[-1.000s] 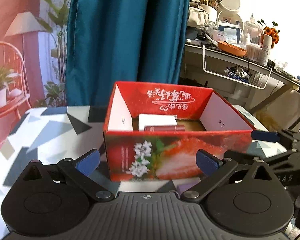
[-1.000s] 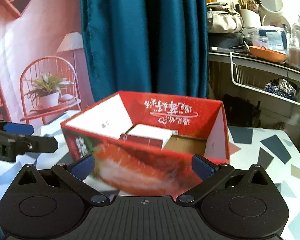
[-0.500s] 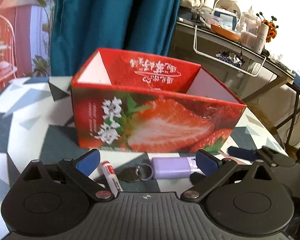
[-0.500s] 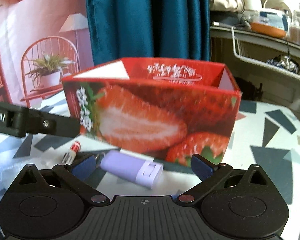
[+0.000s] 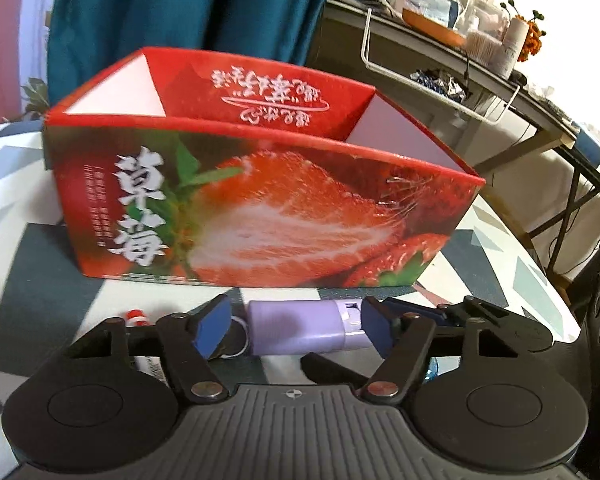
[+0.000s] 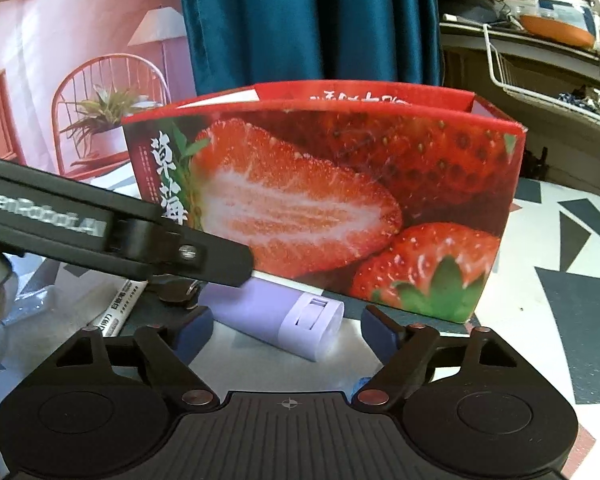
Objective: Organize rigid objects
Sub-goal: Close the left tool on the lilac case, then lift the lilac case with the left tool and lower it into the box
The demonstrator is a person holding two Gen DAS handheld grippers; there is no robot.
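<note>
Lilac case [image 5: 300, 326] lies between open left gripper [image 5: 294, 326] pads; close squarely, possibly snagging keyring [image 5: 236, 338]. Right gripper [image 6: 286, 330] open, empty.

Black gripper [image 5: 294, 326], blue pads [image 5: 212, 326], brass pivot screws.

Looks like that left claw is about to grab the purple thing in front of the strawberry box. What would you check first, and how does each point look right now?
1. Left gripper open: ok, its fingers stand apart.
2. Purple case lined up between the fingers: ok, it lies lengthwise in the gap.
3. Fingers touching the case: cannot tell.
4. Key ring clear of the grip: not ok, it sits right at the left finger.
5. Right gripper out of the way: not ok, it is open and pointed at the same case.
6. Strawberry box open on top: ok, though its inside is hidden.
</note>
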